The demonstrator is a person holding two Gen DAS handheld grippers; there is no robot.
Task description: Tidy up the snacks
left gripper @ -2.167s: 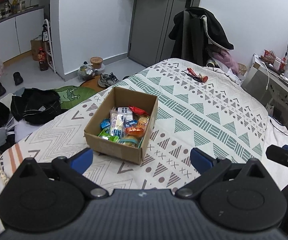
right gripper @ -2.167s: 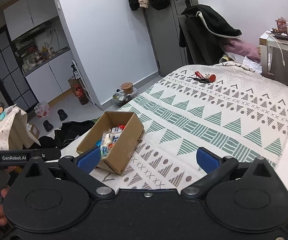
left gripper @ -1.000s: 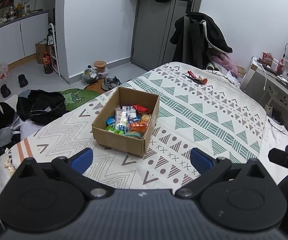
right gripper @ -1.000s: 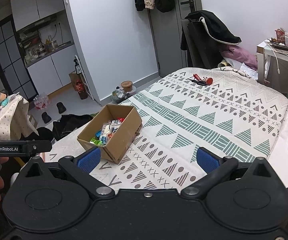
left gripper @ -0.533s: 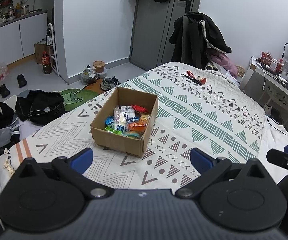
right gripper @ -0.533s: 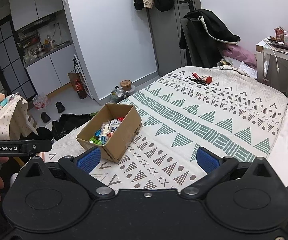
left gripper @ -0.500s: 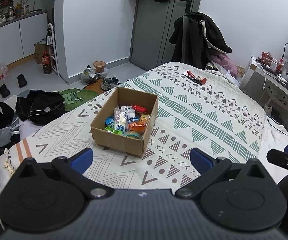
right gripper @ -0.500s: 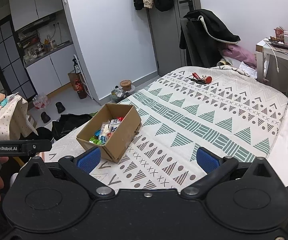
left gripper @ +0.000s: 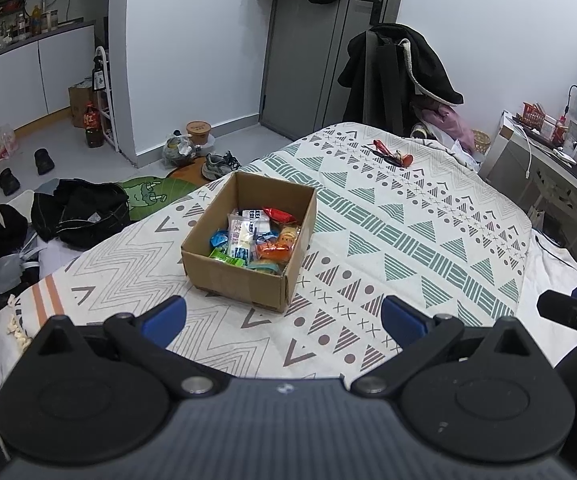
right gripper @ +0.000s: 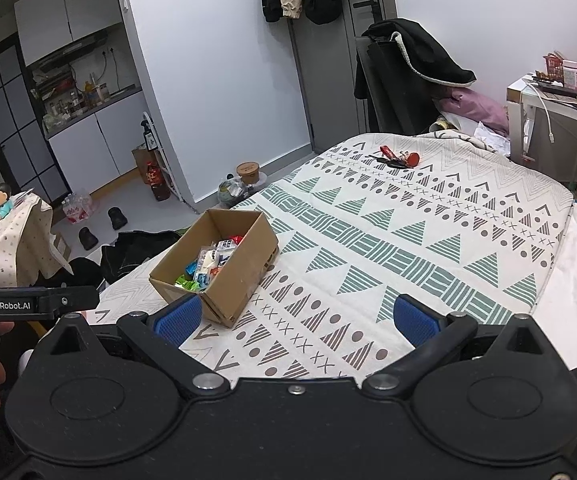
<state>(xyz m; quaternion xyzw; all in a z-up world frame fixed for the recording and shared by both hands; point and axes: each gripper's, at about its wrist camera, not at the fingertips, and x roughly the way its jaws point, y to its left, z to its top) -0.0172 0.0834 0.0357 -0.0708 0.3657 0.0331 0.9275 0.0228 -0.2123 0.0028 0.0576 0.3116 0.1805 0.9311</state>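
Left hand-held gripper (left gripper: 283, 315): matte black body, ribbed grey-black centre panel, two round black discs with raised triangular lugs, two angled black link arms each on a silver pivot screw, blue finger pads (left gripper: 165, 315); small logo mark on the centre rim.

Right hand-held gripper (right gripper: 295, 319): same build, smooth black centre panel, silver pivot screws, small centre screw, blue textured pads.

Left unit seen from the right wrist view: black bar printed "GenRobot.AI" in white, grey handle.
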